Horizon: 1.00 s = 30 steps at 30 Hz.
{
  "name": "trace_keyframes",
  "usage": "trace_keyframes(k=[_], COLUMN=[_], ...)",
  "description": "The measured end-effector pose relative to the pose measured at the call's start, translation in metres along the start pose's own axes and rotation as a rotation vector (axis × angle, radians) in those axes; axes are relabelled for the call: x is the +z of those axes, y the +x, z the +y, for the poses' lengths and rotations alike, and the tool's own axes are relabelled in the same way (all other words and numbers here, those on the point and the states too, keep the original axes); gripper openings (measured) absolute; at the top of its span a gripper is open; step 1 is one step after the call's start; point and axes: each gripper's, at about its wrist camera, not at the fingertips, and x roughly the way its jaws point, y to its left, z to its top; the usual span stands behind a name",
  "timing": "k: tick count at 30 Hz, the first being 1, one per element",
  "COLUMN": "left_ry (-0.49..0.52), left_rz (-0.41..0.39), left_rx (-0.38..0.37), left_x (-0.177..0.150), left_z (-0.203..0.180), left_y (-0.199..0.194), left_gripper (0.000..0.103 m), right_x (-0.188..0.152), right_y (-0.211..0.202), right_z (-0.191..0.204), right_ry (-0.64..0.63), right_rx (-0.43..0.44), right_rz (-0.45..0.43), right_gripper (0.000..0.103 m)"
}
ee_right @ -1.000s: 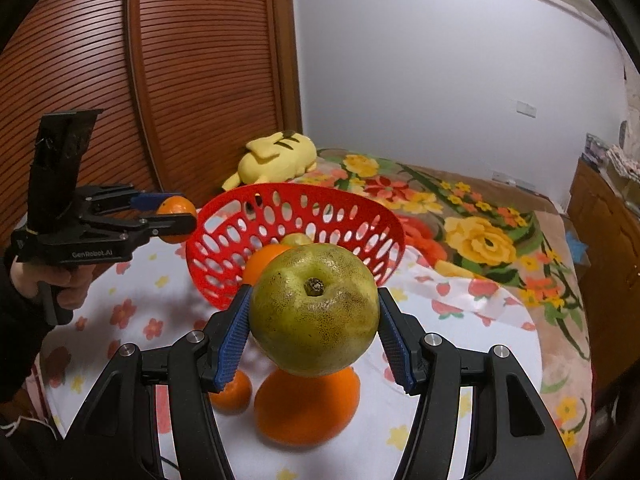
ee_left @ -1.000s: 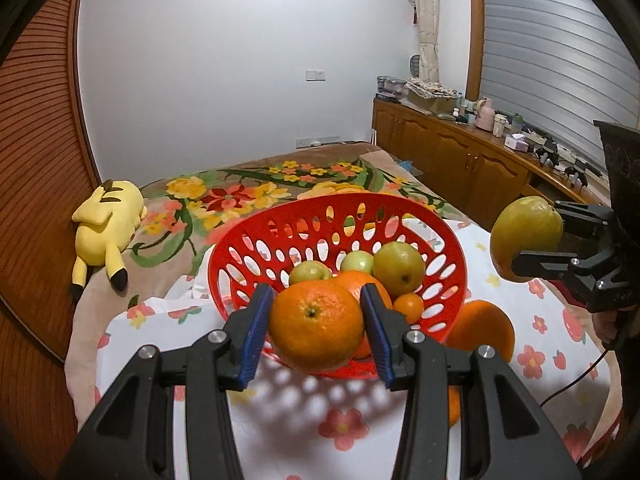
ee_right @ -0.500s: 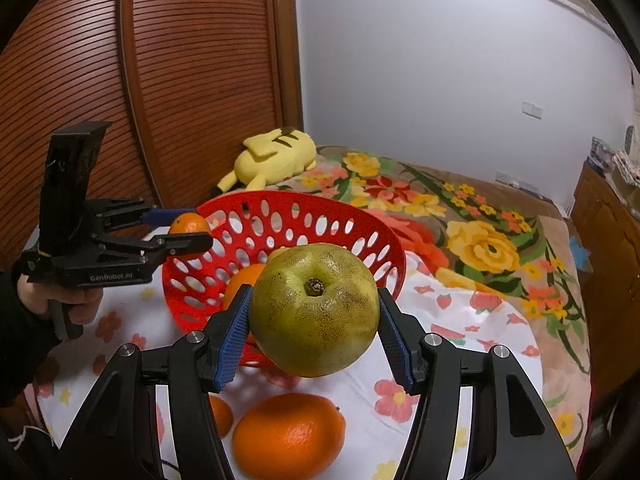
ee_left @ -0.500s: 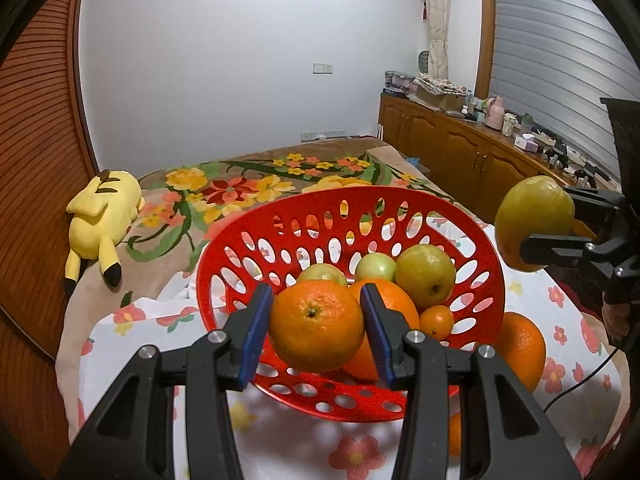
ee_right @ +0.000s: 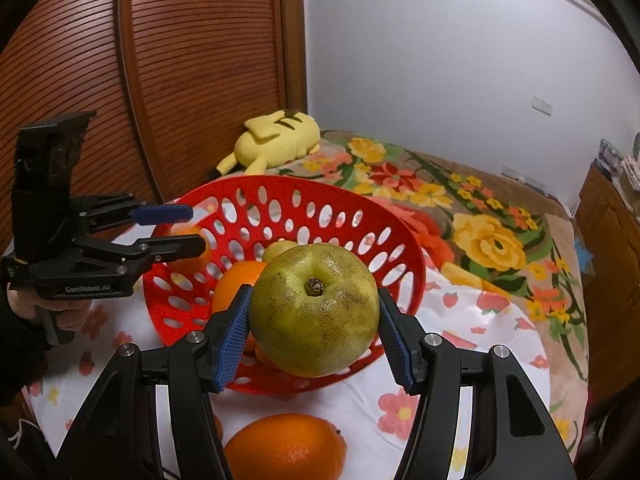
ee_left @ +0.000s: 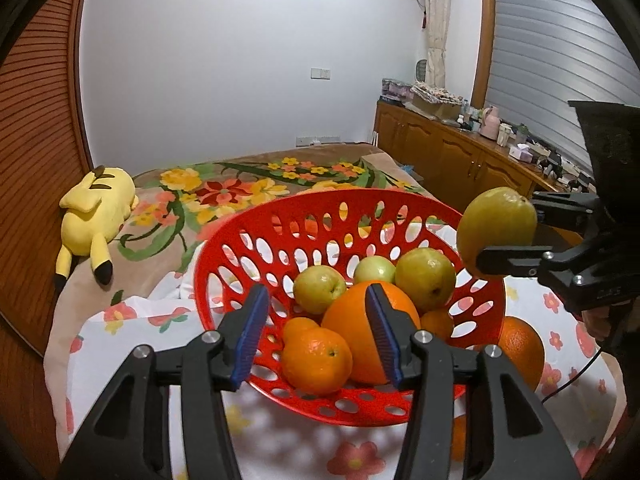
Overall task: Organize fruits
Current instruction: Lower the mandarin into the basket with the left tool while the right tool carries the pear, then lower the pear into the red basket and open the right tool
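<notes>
A red perforated basket (ee_left: pixel 256 236) sits on a floral cloth and holds several oranges and green fruits. My left gripper (ee_left: pixel 316 336) is open above the basket's near rim; a small orange (ee_left: pixel 318 360) lies in the basket just below its jaws. My right gripper (ee_right: pixel 314 328) is shut on a large yellow-green pomelo (ee_right: pixel 316 308), held over the basket's (ee_right: pixel 352 208) near edge. The pomelo also shows in the left wrist view (ee_left: pixel 498 228). The left gripper shows in the right wrist view (ee_right: pixel 172 228), open.
A big orange (ee_right: pixel 286 448) lies on the cloth in front of the basket, also visible at the basket's right side (ee_left: pixel 522 348). A yellow plush toy (ee_left: pixel 96 208) lies on the flowered bedspread behind. A wooden cabinet (ee_left: pixel 448 152) runs along the right.
My left gripper has opened and let the small orange drop into the basket. Both grippers moved closer over the basket; the right one still holds the pomelo.
</notes>
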Motion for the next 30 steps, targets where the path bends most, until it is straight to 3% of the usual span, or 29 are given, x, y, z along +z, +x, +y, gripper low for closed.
trace_keyframes(k=[13, 30], left_ry=[-0.069, -0.089], left_rz=[-0.066, -0.079], left_rx=[0.067, 0.076], left_x=[0.005, 0.003], left_z=[0.033, 0.041], left_y=[-0.02, -0.025], left_gripper=[0.057, 0.057], right_x=[0.021, 0.045], right_y=[0.029, 0.072], right_z=[-0.008, 0.0], right_ry=[-0.003, -0.04], right_rx=[-0.02, -0.014], right_rz=[0.053, 0.123], right_gripper=[0.061, 0.061])
